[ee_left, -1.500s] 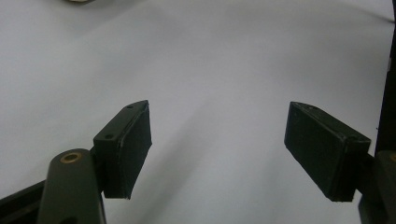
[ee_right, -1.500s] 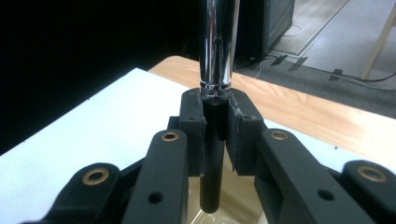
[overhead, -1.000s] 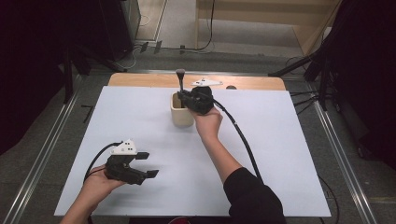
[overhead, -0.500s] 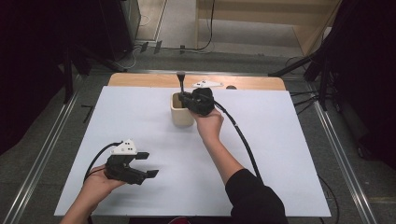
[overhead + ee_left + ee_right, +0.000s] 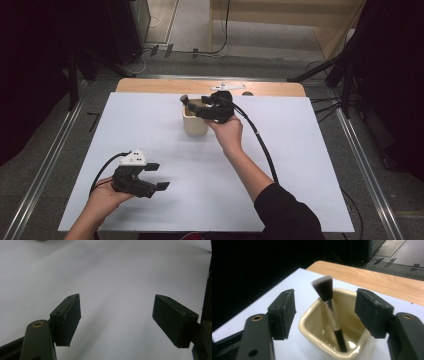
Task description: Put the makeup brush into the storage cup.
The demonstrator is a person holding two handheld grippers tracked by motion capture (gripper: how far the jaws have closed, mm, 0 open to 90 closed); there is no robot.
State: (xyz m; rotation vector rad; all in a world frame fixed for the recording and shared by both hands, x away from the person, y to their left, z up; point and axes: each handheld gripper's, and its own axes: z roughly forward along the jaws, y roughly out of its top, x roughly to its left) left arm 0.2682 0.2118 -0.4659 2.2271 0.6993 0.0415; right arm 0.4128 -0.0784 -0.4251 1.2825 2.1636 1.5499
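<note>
A cream square cup (image 5: 194,124) stands at the far middle of the white table. A make-up brush (image 5: 185,99) with a black handle leans inside it, bristles up. My right gripper (image 5: 197,109) hovers at the cup's rim; its jaws have just been opening. In the right gripper view the brush (image 5: 329,302) stands between the pads of my right gripper (image 5: 328,308), apart from both, its bristle head blurred, above the cup (image 5: 312,338). My left gripper (image 5: 159,176) rests near the front left, open, with only bare table between its jaws (image 5: 117,317).
The white tabletop (image 5: 300,165) spreads wide to the right and between the two hands. A wooden strip (image 5: 150,86) runs along the far edge, with a small white part (image 5: 227,87) lying on it. Black cables trail from both grippers.
The right gripper's jaws have parted and let go of the brush. The brush head, which stood well above the cup, now sits lower, near the rim. The left hand has not moved.
</note>
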